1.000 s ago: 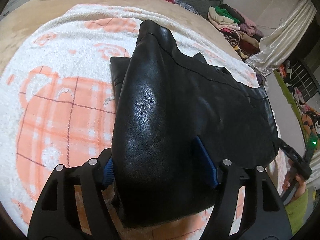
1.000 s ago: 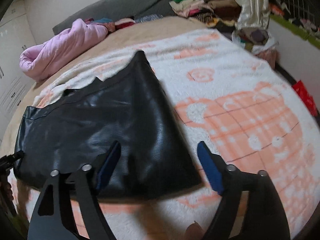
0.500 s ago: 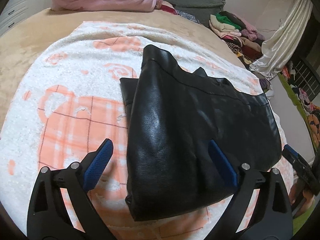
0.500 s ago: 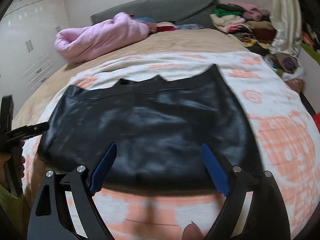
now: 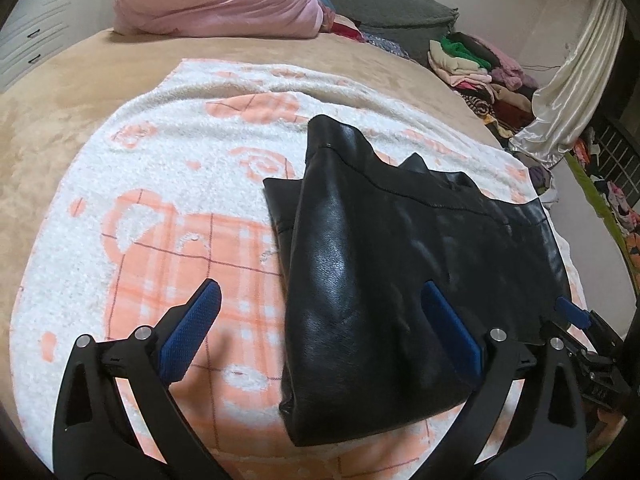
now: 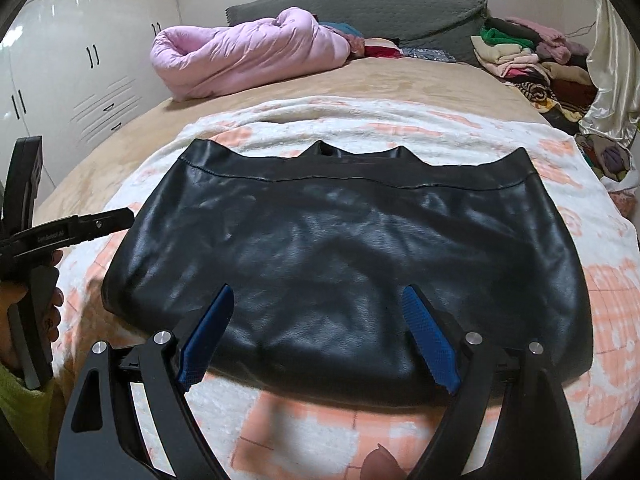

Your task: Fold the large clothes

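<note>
A black leather garment (image 5: 360, 260) lies folded flat on a white and orange blanket (image 5: 168, 184). My left gripper (image 5: 320, 286) hovers over the garment's near left end. Its jaws are opening wide and the blue pads touch nothing; the leather lies below the gap. In the right wrist view the garment (image 6: 340, 248) spreads broadside, collar points at the far edge. My right gripper (image 6: 318, 290) stands open above its near long edge, with nothing held. The left gripper's fingers (image 6: 100, 224) show at the garment's left end.
The blanket (image 6: 400, 128) covers a tan bedspread (image 5: 80, 80). A rolled pink quilt (image 6: 248, 52) and a grey cushion (image 6: 380, 12) lie at the head of the bed. Piled clothes (image 6: 520, 60) and a cream curtain (image 5: 568, 92) are at the right, white wardrobes (image 6: 80, 60) at the left.
My left gripper's jaws have spread off the garment's end and drawn back a little. My right gripper has swung across from the garment's corner to face the middle of its long edge.
</note>
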